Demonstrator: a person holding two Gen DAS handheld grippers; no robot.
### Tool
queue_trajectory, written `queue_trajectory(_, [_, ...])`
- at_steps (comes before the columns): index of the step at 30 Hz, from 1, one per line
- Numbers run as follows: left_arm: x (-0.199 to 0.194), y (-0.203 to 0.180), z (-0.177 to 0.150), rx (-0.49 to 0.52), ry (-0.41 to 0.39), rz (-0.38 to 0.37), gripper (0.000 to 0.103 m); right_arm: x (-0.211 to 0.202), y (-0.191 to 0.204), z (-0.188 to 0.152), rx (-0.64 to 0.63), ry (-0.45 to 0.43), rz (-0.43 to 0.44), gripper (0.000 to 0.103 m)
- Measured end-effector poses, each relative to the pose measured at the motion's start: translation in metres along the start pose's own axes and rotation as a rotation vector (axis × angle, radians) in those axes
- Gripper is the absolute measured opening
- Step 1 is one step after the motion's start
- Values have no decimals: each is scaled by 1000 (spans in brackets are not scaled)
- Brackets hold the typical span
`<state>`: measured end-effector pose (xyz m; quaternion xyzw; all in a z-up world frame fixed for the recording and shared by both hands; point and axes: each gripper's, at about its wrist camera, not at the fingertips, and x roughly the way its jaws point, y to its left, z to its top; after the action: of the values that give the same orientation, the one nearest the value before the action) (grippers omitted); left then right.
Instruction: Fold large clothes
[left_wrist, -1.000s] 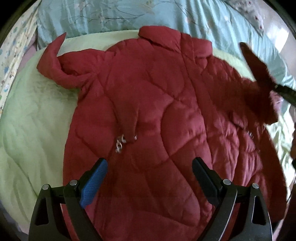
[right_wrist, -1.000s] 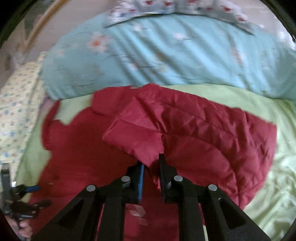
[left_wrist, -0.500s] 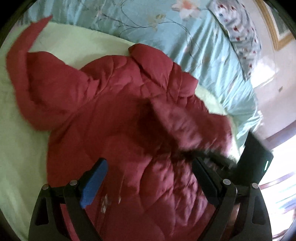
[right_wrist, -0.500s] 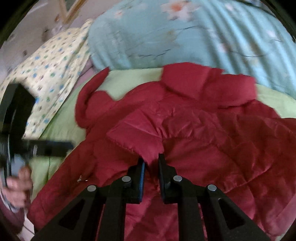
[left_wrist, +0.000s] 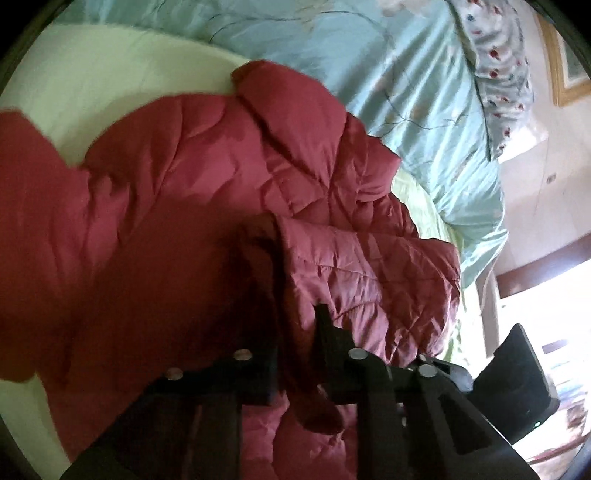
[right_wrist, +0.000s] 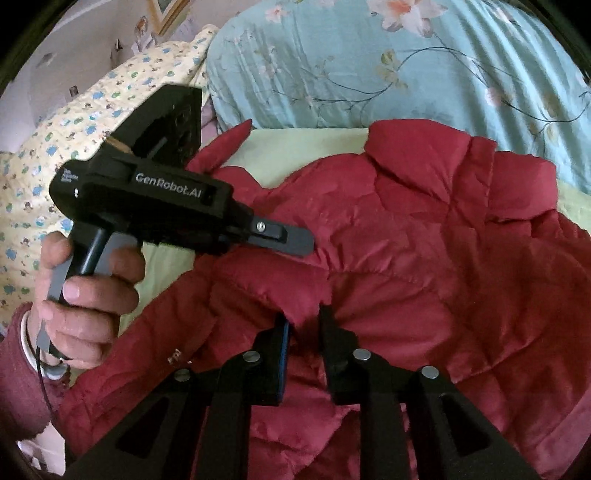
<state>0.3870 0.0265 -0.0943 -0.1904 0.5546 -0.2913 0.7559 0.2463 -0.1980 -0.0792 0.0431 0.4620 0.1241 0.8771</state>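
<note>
A dark red quilted jacket (left_wrist: 177, 206) lies spread on a pale green bedcover (left_wrist: 92, 74), collar toward the far side. Its right sleeve (left_wrist: 362, 273) is folded across the chest. My left gripper (left_wrist: 297, 325) is shut on the sleeve's cuff. My right gripper (right_wrist: 303, 325) is shut on the same cuff (right_wrist: 273, 291), seen from the other side. The left gripper also shows in the right wrist view (right_wrist: 295, 240), held in a hand, its fingers touching the cuff. The jacket's left sleeve (right_wrist: 225, 147) points up at the far left.
A light blue floral quilt (right_wrist: 369, 66) lies bunched behind the jacket. A yellow patterned blanket (right_wrist: 74, 122) is at the left. A flowered pillow (left_wrist: 498, 70) sits at the far right. The right gripper's body (left_wrist: 513, 384) is at the bed's right edge.
My left gripper has closed from wide open onto the sleeve cuff. My right gripper has carried the sleeve across the jacket toward the left gripper.
</note>
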Motion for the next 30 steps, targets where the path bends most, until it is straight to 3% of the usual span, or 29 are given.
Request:
queue_trajectory(2, [-5, 2, 2, 29, -29, 44, 13, -5, -4, -3, 15, 4, 2, 25])
queue_trajectory(8, [-21, 17, 14, 104, -132, 203, 13, -46, -45, -22, 136, -26, -109, 31])
queue_trajectory(11, [-15, 24, 17, 142, -141, 267, 13, -74, -84, -28, 262, -87, -210, 32])
queue_trajectory(16, [6, 19, 14, 201, -143, 366, 15, -95, -138, -26, 384, -147, -343, 47])
queue_trajectory(20, [-10, -2, 6, 233, -170, 430, 25, -71, -167, -25, 414, -64, -367, 46])
queue_trajectory(23, [-39, -19, -12, 242, -246, 490, 30, -46, -175, -32, 408, 0, -371, 46])
queue_trajectory(26, [-64, -41, -21, 256, -331, 472, 30, -32, -174, -35, 378, 25, -400, 47])
queue_trajectory(30, [-66, -74, -25, 306, -352, 331, 30, -25, -174, -34, 366, 37, -413, 50])
